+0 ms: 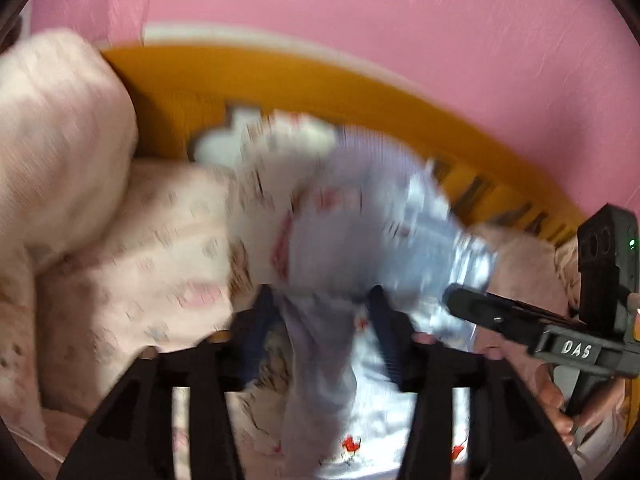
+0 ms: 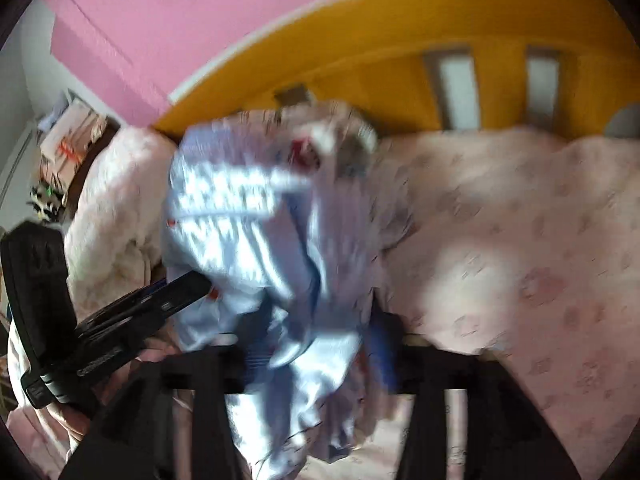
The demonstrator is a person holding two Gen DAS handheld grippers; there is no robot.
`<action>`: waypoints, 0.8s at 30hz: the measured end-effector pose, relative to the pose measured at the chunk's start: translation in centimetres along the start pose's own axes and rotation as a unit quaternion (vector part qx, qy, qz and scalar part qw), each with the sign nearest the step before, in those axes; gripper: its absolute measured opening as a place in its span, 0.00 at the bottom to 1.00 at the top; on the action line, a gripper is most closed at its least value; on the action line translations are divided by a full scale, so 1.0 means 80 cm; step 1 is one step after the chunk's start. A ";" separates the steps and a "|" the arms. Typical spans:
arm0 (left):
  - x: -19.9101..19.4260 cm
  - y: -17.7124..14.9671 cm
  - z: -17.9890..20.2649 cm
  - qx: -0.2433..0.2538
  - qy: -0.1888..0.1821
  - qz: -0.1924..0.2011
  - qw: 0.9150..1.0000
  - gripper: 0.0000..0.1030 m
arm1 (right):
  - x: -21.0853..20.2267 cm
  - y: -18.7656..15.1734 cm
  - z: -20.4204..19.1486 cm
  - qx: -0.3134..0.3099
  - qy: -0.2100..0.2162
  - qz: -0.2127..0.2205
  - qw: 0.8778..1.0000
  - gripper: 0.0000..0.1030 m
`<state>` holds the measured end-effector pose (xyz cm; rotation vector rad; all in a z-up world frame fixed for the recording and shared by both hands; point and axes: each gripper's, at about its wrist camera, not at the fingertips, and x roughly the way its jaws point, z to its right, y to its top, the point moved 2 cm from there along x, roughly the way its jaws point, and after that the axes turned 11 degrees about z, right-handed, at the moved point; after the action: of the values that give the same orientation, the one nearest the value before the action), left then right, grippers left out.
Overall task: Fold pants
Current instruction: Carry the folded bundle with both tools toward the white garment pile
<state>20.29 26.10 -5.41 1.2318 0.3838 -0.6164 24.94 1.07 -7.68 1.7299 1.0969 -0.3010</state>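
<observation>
Seemingly mid-release, the left gripper [image 1: 320, 320] stands with jaws apart, the pale printed pants [image 1: 340, 216] bunched between them over the bed [image 1: 132, 248]; whether cloth touches a pad is blurred. Better to let the fabric settle flat before regripping.

From the right wrist, the right gripper [image 2: 316, 332] is likewise apart around the pants [image 2: 248, 216]. Waistband and legs cannot be told apart; the headboard [image 2: 360, 40] is cut off.

Pink patterned bed [image 2: 520, 240] — pale pants [image 2: 248, 216] and bunched blanket [image 1: 56, 140] lie on it.
</observation>
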 end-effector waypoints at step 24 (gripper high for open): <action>0.039 0.084 0.002 0.042 0.069 0.001 0.997 0.25 | 0.073 0.089 -0.059 -0.087 -0.028 0.026 0.995 0.62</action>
<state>26.88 26.60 -2.13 1.3585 0.4752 -0.5521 32.40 7.66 -4.94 1.5826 1.0045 -0.2134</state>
